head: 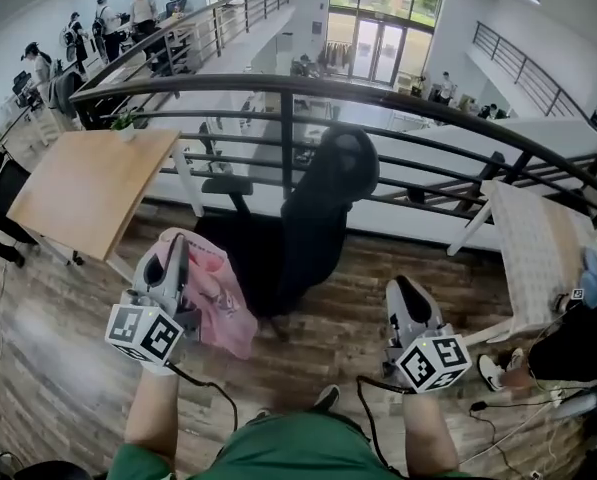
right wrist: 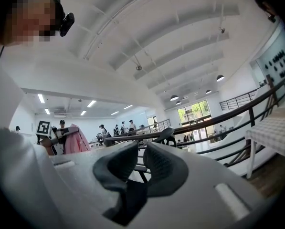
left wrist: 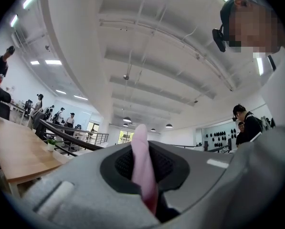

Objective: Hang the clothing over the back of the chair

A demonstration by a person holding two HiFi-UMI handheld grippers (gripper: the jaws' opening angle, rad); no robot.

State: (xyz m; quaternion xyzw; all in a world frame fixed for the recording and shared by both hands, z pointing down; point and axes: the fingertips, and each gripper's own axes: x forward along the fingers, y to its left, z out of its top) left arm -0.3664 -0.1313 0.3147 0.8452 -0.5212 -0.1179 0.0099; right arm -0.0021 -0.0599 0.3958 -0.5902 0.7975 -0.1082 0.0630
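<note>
A pink garment [head: 218,303] hangs from my left gripper [head: 178,256], which is shut on a fold of it. In the left gripper view the pink cloth [left wrist: 141,149] stands pinched between the pads of that gripper [left wrist: 142,168]. The black office chair [head: 318,203] stands just ahead and to the right of the garment, its back toward the railing. My right gripper [head: 404,288] is right of the chair and holds nothing. In the right gripper view its jaws [right wrist: 141,163] show a narrow gap, with the chair [right wrist: 165,136] beyond and the pink garment [right wrist: 75,140] at the left.
A dark metal railing [head: 398,100] runs behind the chair over a lower floor. A wooden table [head: 88,183] stands at the left, a white table [head: 533,243] at the right. Cables [head: 208,393] trail over the wood floor, and a person's shoe [head: 491,370] shows at the lower right.
</note>
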